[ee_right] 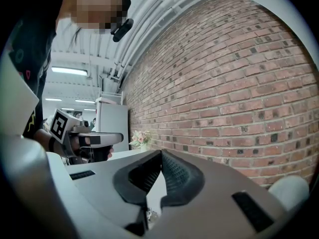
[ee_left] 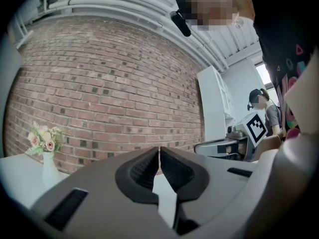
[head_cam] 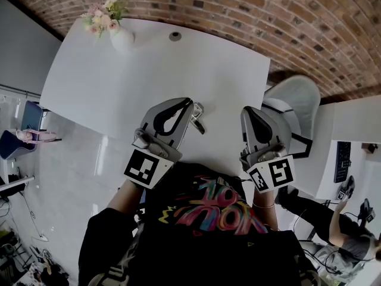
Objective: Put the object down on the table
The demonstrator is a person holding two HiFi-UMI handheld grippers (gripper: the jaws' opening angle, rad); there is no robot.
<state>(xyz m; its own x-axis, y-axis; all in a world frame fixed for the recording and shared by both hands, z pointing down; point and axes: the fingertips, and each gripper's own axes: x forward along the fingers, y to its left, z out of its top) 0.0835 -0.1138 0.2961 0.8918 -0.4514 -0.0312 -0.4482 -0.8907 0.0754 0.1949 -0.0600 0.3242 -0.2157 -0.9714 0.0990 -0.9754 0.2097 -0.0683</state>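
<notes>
White surface point(head_cam: 149, 70) against a brick wall point(head_cam: 268, 16), mostly bare. Vase point(head_cam: 122, 39) of pale flowers point(head_cam: 104, 11) at the far left corner; white chair point(head_cam: 297, 100) off the right edge.

Object point(head_cam: 197, 117): small, grey, shiny, metal by the look of it. It has a rounded head and a narrower stem running toward the near edge. Too small to name. It lies on the surface, just beside the tip of the left gripper point(head_cam: 189, 103); contact or a thin gap between them, cannot tell. No gripper has hold of it.

Left gripper point(ee_left: 159, 151): in its own view the ribbed pads meet at the tips, nothing between them. Closed and empty.

Right gripper point(head_cam: 249, 115): off to the right, apart from the object. In its own view point(ee_right: 161, 153) the pads are likewise pressed together on nothing.

Judgement: set-down looks done, since the object rests flat and free.

Handling, if it needs lifting again: likely rigid, hard and not fragile, with modest weight for its size. The polished face would be slippery against the pads. It sits low on the surface, so the jaws must come in close to the top. Best hold is across the narrower stem, near the head, so it does not swing.
</notes>
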